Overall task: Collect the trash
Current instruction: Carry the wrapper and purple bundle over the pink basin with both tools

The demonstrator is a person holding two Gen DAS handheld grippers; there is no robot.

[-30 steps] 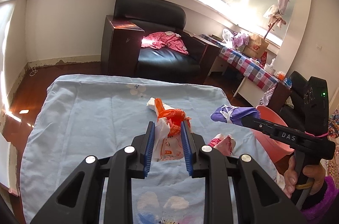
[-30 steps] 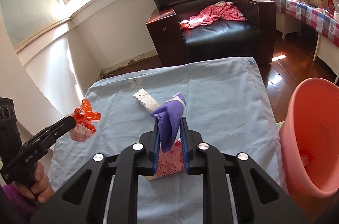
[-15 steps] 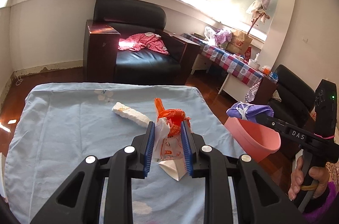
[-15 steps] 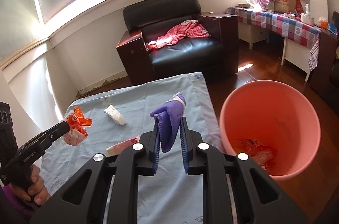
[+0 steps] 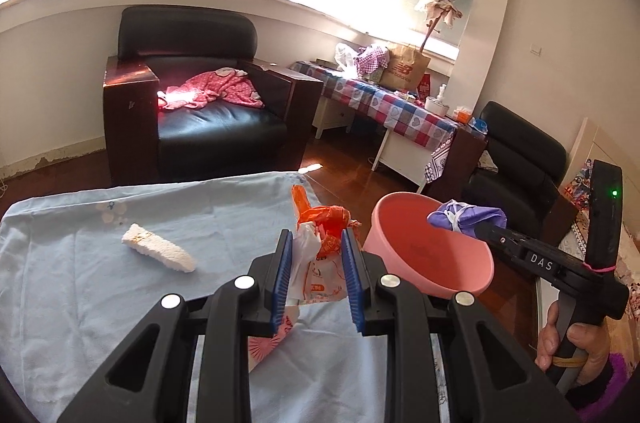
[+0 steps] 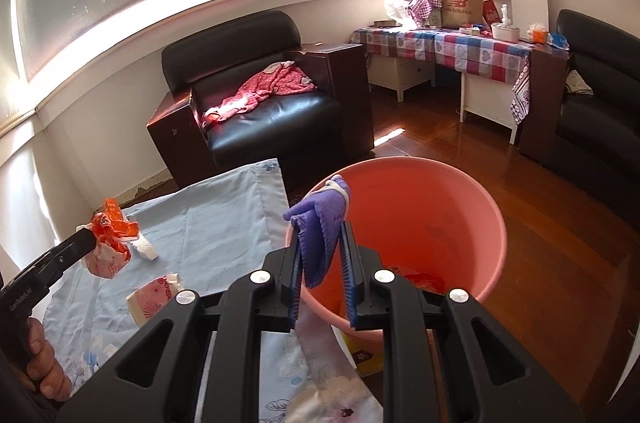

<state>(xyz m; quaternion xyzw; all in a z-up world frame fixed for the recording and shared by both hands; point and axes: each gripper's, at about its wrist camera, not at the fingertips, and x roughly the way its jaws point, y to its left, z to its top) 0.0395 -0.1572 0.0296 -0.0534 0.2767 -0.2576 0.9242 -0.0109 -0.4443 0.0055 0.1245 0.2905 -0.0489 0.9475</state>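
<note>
My left gripper [image 5: 316,275] is shut on an orange and white plastic bag [image 5: 320,247], held above the right edge of the blue-clothed table [image 5: 80,287]; the bag also shows in the right wrist view [image 6: 108,243]. My right gripper [image 6: 322,265] has parted a little around a purple glove [image 6: 320,227], which hangs against the left pad over the near rim of the pink bucket [image 6: 460,207]. The glove also shows in the left wrist view [image 5: 466,217], above the bucket [image 5: 432,263]. Red trash [image 6: 420,279] lies in the bucket's bottom.
A white crumpled wad [image 5: 158,253] and a pink patterned packet [image 6: 154,301] lie on the table. A black armchair [image 5: 200,111] stands behind the table. A checked-cloth side table [image 6: 448,51] and a black sofa [image 6: 600,103] stand to the right on the wood floor.
Both grippers have swung right toward the bucket. The glove is now over the bucket's rim, and the right jaws have spread wider around it. The left gripper still holds the bag.
</note>
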